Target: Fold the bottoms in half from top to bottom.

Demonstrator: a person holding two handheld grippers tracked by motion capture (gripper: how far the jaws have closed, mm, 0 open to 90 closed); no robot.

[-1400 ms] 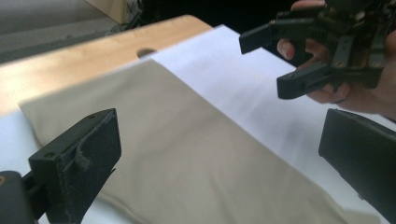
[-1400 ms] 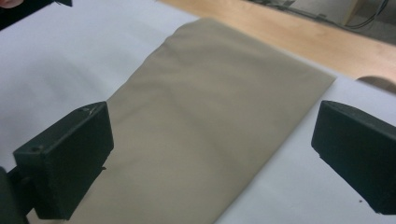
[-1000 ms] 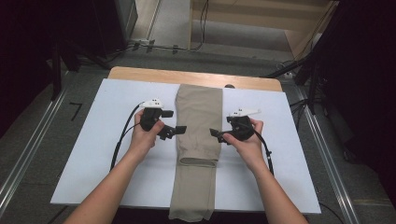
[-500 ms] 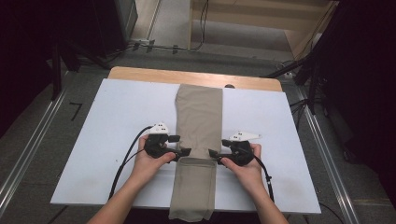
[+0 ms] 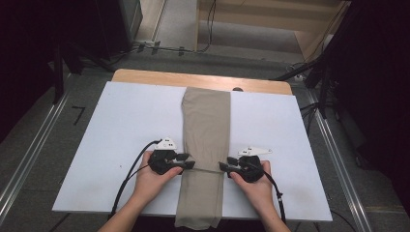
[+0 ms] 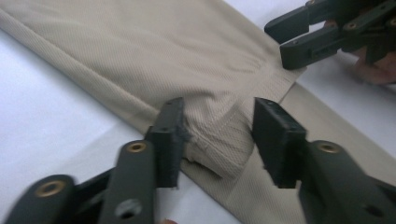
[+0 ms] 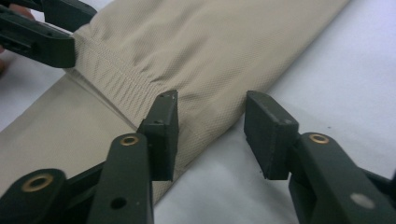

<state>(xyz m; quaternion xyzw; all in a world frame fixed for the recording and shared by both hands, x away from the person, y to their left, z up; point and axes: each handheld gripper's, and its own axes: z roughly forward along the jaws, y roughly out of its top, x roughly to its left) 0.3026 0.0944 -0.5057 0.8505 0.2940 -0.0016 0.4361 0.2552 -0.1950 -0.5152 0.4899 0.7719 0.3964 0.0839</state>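
Beige trousers (image 5: pixel 205 125), folded into a long strip, lie down the middle of the white board (image 5: pixel 125 125). The ribbed end of their top layer (image 6: pixel 224 140) crosses the strip near me. My left gripper (image 5: pixel 187 162) is at the left corner of that end. Its jaws have just been closing, and the bunched corner sits between the pads (image 6: pixel 169 133) without being pinched. My right gripper (image 5: pixel 223 166) is at the right corner. Its jaws have also been closing and stand apart, astride the cloth edge (image 7: pixel 205 116). Each gripper view shows the other gripper farther off (image 6: pixel 322 32) (image 7: pixel 37 32).
The board rests on a wooden table (image 5: pixel 203 79) whose far edge shows. The trousers' lower layer (image 5: pixel 198 208) hangs over the near board edge. Cables (image 5: pixel 128 176) trail from both grippers. Dark stands and floor cables (image 5: pixel 154 46) sit beyond the table.
Both hands have come toward me along the trousers, from the middle of the strip to the ribbed end, and sunk to the cloth. Both pairs of jaws have narrowed.
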